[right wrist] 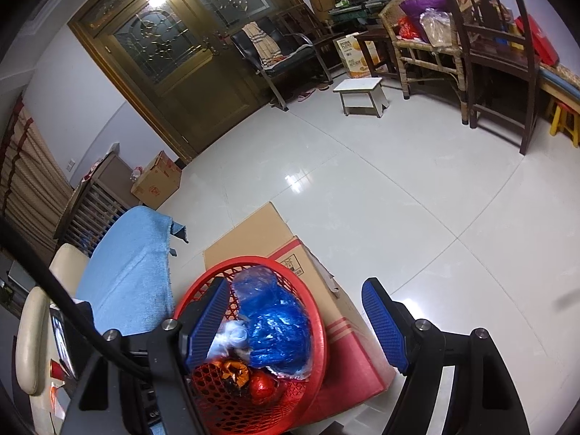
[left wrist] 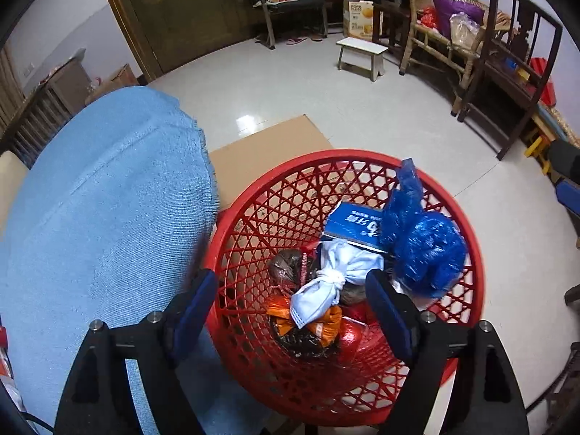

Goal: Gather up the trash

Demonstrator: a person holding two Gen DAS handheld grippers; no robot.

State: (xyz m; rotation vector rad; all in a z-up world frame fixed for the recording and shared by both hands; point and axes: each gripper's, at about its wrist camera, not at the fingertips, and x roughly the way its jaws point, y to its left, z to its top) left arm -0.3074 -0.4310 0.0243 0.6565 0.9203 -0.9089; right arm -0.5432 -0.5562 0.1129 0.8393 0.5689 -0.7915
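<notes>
The left gripper (left wrist: 290,311) hangs right over the round red plastic basket with a criss-cross wall (left wrist: 467,217). Its two blue pads are spread wide and hold nothing. The right gripper (right wrist: 295,320) is also spread wide and empty. One of its blue pads sits over the near edge of the basket, and the other is out past the basket, over the shiny floor.

The trash is inside the red basket. At the bottom lies a crumpled orange and black wrapper (left wrist: 319,330), with a shiny red foil piece (left wrist: 353,337) just beside it. A knotted white cloth bundle (left wrist: 337,275) rests on top of them. A clear bag with brown stuff inside (left wrist: 288,264) is next to the bundle. Behind the bundle a flat blue cardboard box with white writing (left wrist: 353,223) leans against the basket wall. A crinkly blue plastic bag (left wrist: 424,243) fills one side of the basket and sticks up past its rim.

The basket stands on a brown and red cardboard box (right wrist: 348,333). Touching the basket's side is a seat covered with a light blue towel (left wrist: 108,217). Far behind the basket, across the floor, stand a small white stool (left wrist: 362,56) and a brown door with glass panes (right wrist: 170,54).
</notes>
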